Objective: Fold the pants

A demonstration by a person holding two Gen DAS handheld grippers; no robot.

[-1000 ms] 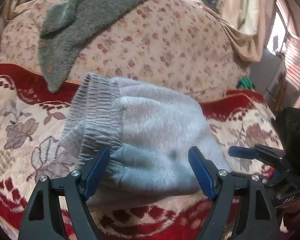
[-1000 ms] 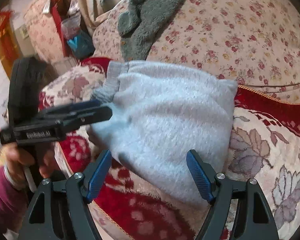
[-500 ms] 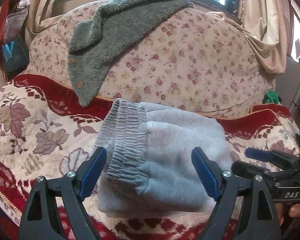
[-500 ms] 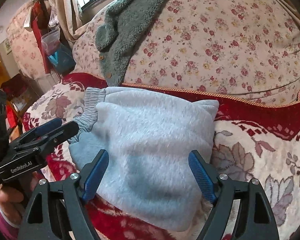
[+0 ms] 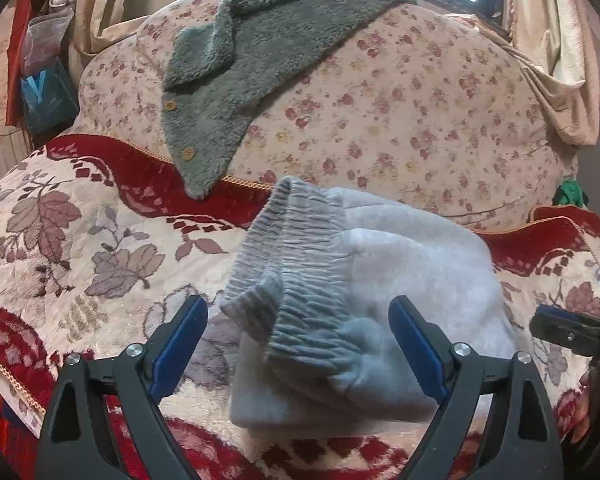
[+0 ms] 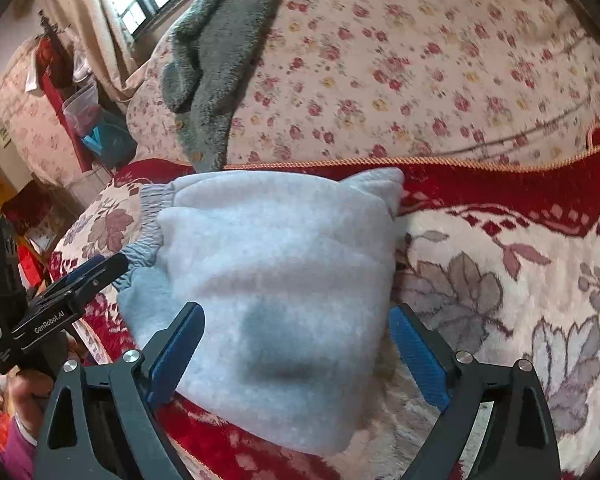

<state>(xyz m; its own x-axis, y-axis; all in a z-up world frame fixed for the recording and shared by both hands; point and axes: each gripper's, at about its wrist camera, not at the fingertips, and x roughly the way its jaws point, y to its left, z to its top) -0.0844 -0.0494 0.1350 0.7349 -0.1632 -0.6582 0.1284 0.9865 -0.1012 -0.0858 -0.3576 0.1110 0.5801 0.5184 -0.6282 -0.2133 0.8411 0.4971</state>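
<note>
The light grey fleece pants (image 5: 400,280) lie folded into a compact bundle on the red and cream patterned sofa cover (image 5: 80,248). Their ribbed elastic waistband (image 5: 300,280) faces the left side. My left gripper (image 5: 296,344) is open and empty, just in front of the waistband end. My right gripper (image 6: 296,344) is open and empty, hovering over the near edge of the pants (image 6: 268,264). The left gripper also shows at the left of the right wrist view (image 6: 88,276), beside the waistband (image 6: 148,224).
A dark green fleece garment (image 5: 260,64) hangs over the floral sofa back (image 5: 400,112). Curtains (image 5: 548,48) and a window are behind. A plastic box and blue bag (image 6: 96,128) stand left of the sofa. The right gripper's tip (image 5: 572,328) shows at right.
Both grippers have drawn back a little from the folded pants, which stay put on the sofa. Both stay open.
</note>
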